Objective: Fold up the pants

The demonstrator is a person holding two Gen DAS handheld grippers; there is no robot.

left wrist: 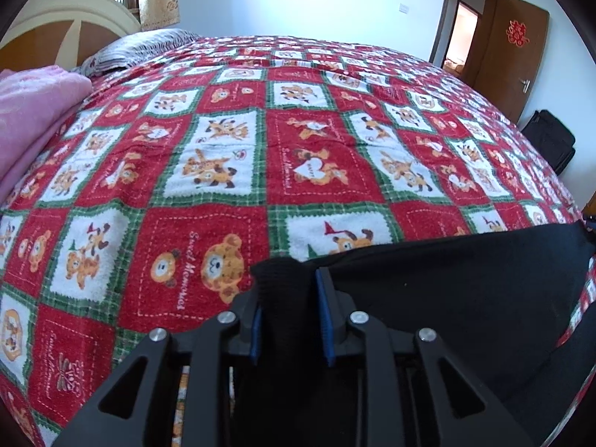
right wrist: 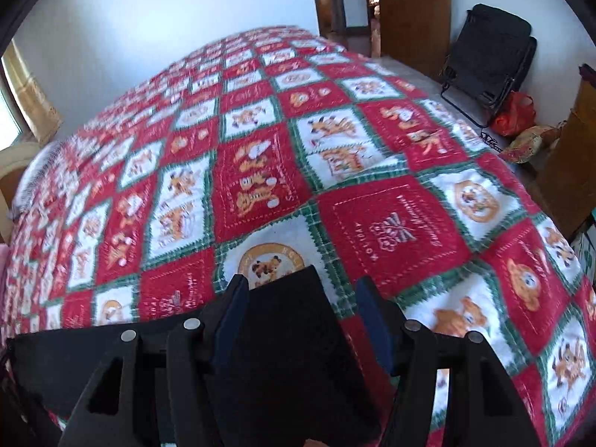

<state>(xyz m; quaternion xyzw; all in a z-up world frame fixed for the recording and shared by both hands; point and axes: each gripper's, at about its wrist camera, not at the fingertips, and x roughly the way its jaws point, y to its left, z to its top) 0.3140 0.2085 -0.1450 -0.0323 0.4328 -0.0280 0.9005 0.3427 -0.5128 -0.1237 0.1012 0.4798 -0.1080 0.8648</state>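
Note:
The black pants (left wrist: 447, 298) lie along the near edge of the bed, over the red, white and green bear-pattern blanket (left wrist: 298, 149). My left gripper (left wrist: 288, 298) has its blue-padded jaws closed on a bunched ribbed end of the pants, which stretch away to the right. In the right wrist view the pants (right wrist: 287, 335) lie between the jaws of my right gripper (right wrist: 301, 298). Those jaws stand wide apart, with a gap to the right of the cloth. The pants run off to the left there.
A pink folded blanket (left wrist: 33, 111) and a grey pillow (left wrist: 138, 48) lie at the headboard end. A brown door (left wrist: 514, 56) and a black bag (left wrist: 551, 141) are beyond the bed. A black folding chair (right wrist: 488, 56) and a red bag (right wrist: 514, 111) stand on the floor.

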